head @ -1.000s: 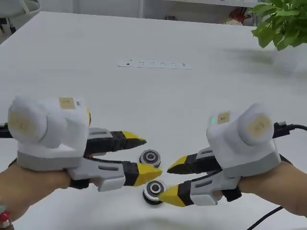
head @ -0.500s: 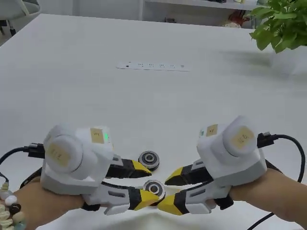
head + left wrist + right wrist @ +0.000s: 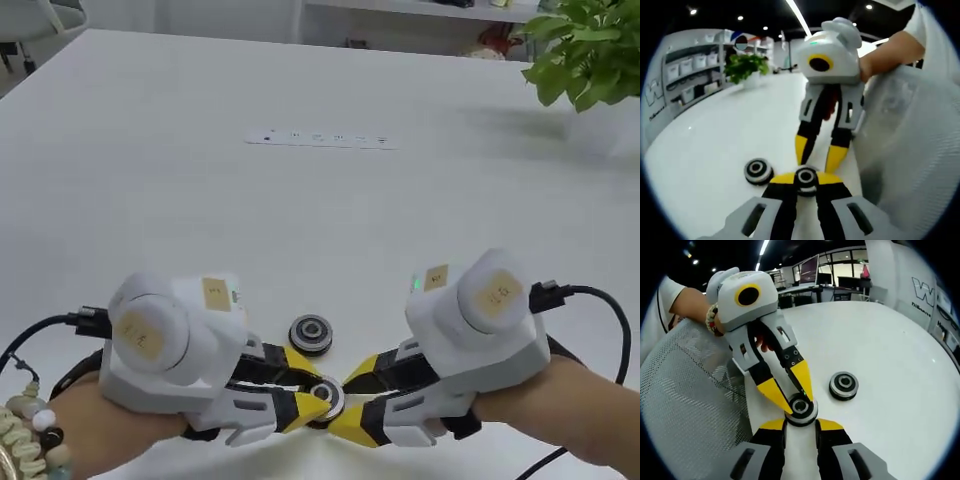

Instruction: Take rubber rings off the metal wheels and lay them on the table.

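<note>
Left gripper (image 3: 303, 386) and right gripper (image 3: 347, 396) are meeting on one wheel (image 3: 325, 396) by the near edge of the table (image 3: 300, 200).
The left jaws are pinching the wheel, set narrow. The right jaws are flanking it from the opposite side, also narrow, though I cannot tell whether they are gripping. A second wheel (image 3: 311, 333) is lying flat just beyond.

In the head view the near wheel (image 3: 326, 396) hides between the yellow tips of the left tongs (image 3: 304, 385) and right tongs (image 3: 347, 397). The corner cuts off the plant (image 3: 585, 45). The holes in the power strip (image 3: 318, 138) are too small to see.
</note>
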{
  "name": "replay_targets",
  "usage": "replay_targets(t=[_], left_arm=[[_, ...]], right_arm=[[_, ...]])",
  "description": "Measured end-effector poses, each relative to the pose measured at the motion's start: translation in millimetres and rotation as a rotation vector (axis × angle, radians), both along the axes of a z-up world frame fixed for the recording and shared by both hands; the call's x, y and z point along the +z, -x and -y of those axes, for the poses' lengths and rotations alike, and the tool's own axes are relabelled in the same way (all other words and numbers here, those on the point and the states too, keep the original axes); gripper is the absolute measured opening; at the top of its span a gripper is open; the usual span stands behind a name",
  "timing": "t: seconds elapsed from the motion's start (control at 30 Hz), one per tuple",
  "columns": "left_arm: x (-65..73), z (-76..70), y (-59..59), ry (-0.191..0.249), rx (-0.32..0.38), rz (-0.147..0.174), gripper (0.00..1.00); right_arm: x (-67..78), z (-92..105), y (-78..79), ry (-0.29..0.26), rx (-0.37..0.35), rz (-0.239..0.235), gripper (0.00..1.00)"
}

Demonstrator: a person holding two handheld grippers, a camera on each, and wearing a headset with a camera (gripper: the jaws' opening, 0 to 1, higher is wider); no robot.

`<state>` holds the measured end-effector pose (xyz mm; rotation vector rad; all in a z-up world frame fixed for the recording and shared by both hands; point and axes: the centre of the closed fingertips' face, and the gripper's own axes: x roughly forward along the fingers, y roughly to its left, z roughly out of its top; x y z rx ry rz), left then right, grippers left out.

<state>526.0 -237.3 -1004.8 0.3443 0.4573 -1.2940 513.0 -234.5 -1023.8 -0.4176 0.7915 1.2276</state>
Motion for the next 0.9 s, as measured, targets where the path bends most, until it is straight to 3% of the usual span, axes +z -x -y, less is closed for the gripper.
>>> replay_targets(t=[0.23,0.4,0.57,0.7,0.9], left_arm=[[-1.0,0.5,-0.9,0.003,-0.011,0.02,0.15],[-0.7,0.1,-0.8,0.009,-0.007,0.019,0.15],[-0.2,-0.6,0.1,0.011,-0.004,0.02,0.15],[0.0,-1.4,-0.2,0.007,-0.003,0.028,0.15],[0.6,-2.6,0.2,0.012,0.001,0.032,0.15]], right_arm=[[0.2,0.5,-1.2,0.002,0.002,0.004,0.18],[-1.9,4.8,-1.8,0.032,0.018,0.025,0.08],[-1.8,5.5,-2.7,0.04,0.018,0.032,0.05],[-1.4,6.7,-5.8,0.052,0.022,0.062,0.02],[-0.7,8.8,-10.2,0.048,-0.029,0.039,0.0]])
